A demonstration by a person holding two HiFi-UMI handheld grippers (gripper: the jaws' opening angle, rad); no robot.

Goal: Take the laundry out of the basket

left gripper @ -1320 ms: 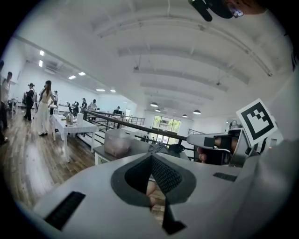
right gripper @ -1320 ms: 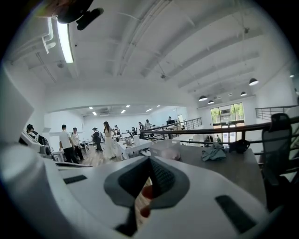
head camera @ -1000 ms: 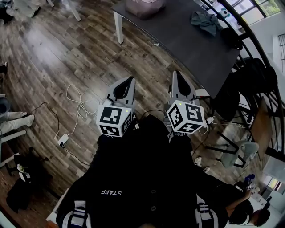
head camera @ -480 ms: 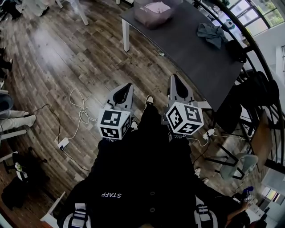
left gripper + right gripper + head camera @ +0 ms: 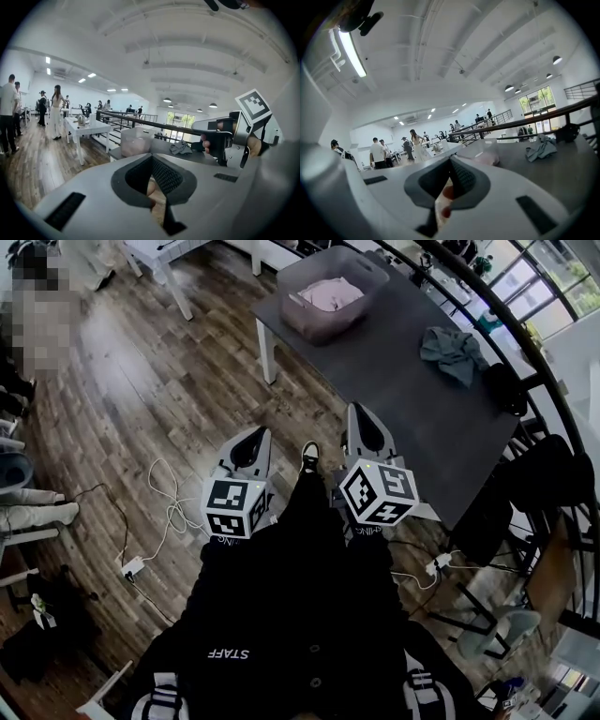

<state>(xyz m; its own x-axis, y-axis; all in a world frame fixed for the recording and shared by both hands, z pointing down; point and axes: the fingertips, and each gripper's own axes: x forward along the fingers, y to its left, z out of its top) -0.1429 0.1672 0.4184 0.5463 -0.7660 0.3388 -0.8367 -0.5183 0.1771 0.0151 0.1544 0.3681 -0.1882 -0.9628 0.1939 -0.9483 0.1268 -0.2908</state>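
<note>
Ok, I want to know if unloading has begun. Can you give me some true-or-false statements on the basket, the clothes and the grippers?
1. The basket stands on the dark table with pink laundry in it. True.
2. The grey-green garment lies on the floor. False: it lies on the table, apart from the basket.
3. The right gripper is shut on a garment. False: it is shut and holds nothing.
4. The left gripper touches no laundry. True.
5. A white cable lies on the wooden floor. True.
</note>
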